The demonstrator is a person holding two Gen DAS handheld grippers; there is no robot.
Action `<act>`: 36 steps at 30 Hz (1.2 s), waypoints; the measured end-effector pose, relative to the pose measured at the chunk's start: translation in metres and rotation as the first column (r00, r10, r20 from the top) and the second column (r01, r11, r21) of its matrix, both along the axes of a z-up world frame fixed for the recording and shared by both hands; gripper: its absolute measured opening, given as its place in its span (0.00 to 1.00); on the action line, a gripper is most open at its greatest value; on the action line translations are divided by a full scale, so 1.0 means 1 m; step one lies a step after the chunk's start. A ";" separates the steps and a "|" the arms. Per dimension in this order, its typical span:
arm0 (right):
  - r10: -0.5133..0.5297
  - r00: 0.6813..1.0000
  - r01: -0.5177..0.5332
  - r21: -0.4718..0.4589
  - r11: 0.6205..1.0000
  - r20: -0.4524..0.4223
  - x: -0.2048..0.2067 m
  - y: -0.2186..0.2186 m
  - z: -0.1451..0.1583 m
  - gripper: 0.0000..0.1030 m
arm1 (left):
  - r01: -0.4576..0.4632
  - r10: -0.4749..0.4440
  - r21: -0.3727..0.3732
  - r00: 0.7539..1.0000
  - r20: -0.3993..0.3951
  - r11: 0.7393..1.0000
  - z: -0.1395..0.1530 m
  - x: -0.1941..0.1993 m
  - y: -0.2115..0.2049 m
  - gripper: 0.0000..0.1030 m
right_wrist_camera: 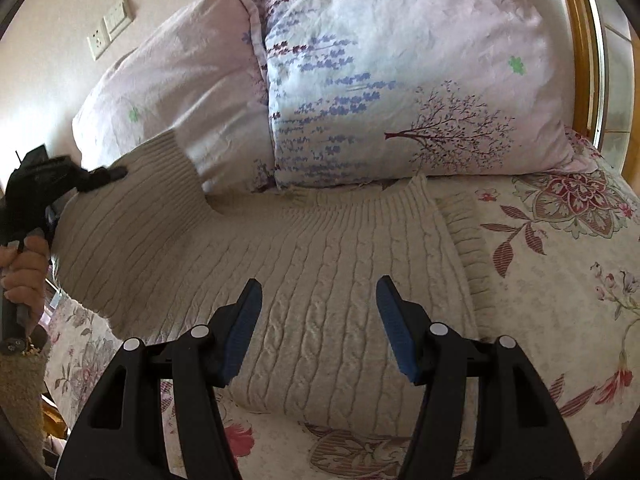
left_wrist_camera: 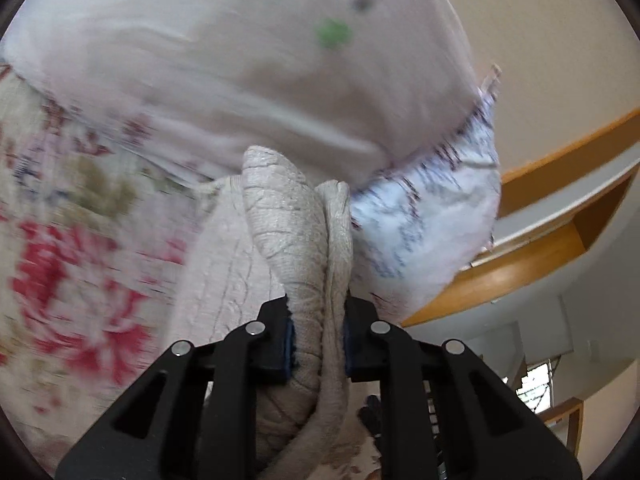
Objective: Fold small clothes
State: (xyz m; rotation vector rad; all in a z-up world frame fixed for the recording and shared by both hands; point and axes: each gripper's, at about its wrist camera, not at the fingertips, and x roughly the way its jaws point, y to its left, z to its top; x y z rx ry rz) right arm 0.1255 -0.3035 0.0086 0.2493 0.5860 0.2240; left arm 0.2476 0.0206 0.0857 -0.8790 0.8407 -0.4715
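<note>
Pinching a bunched fold of the beige knit sweater point(left_wrist_camera: 308, 248) between its pads, the left tool point(left_wrist_camera: 318, 346) fills the lower centre of the left wrist view, with the fabric squeezed tight and rising above the fingertips. In the right wrist view that same tool appears at the left edge, held by a hand point(right_wrist_camera: 24, 276), lifting the sweater's left side off the bed point(right_wrist_camera: 560, 280). The rest of the sweater lies flat across the middle of the frame on the floral bedspread, its top edge touching the pillows point(right_wrist_camera: 400, 80) behind. The right tool point(right_wrist_camera: 320, 324) hangs spread over the sweater's lower middle, with nothing between its fingers. The risk, as I judge it, is that the lifted side drags the whole garment sideways, since nothing pins the flat part; the fold would then land crooked. The thick knit could also slip from the narrow pinch if pulled too hard.
</note>
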 end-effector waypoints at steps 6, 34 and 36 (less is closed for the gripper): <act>-0.013 1.000 0.013 0.022 1.000 -0.013 -0.001 -0.016 -0.005 0.59 | 0.098 -0.098 0.002 0.994 -0.046 0.995 -0.028 0.008 -0.073 0.16; 0.217 0.928 -0.051 0.475 0.878 -0.302 0.079 -0.010 -0.022 0.59 | 0.141 -0.121 0.218 0.987 -0.104 0.966 -0.078 -0.020 -0.014 0.59; 0.221 0.928 -0.061 0.463 0.884 -0.301 0.083 -0.005 -0.023 0.59 | 0.158 -0.136 0.223 0.985 -0.108 0.962 -0.082 -0.022 -0.020 0.60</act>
